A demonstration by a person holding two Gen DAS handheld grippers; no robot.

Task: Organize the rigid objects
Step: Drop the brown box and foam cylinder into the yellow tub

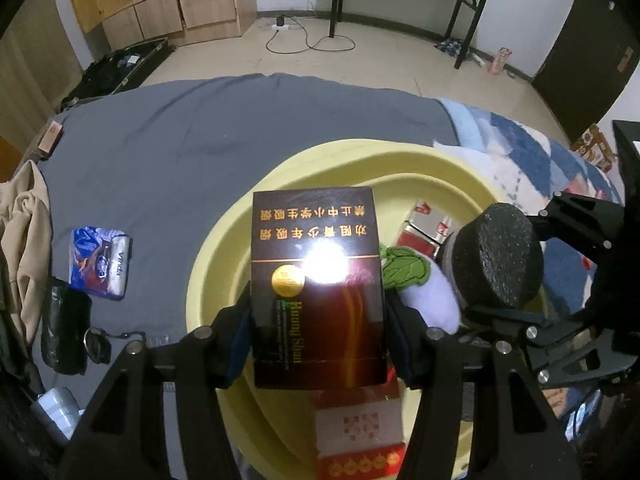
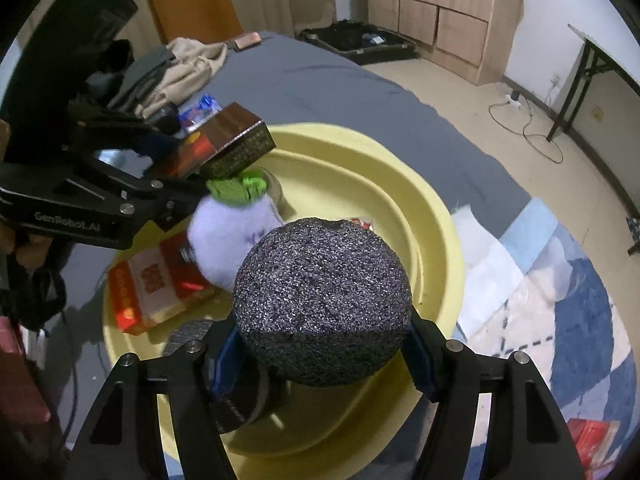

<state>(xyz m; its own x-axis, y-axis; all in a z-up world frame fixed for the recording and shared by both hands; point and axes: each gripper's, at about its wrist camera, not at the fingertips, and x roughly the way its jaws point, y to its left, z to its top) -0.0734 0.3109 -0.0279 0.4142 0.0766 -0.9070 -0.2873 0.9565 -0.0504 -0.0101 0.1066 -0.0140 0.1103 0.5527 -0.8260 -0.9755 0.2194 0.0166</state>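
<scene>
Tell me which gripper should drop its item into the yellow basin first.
Probably the left gripper. Its brown box hangs over the yellow basin, above the red box. The right gripper with its black foam ball sits nearer the rim.

The left tool [image 1: 318, 320] points steeply down, its two black fingers [image 1: 236, 332] set against the long sides of a dark brown box [image 1: 316, 280] that stands between them. The right tool [image 2: 324, 352] also tilts downward just beside the left one, its blue-padded fingers [image 2: 226, 356] closed against a rough black ball [image 2: 322, 300].
</scene>
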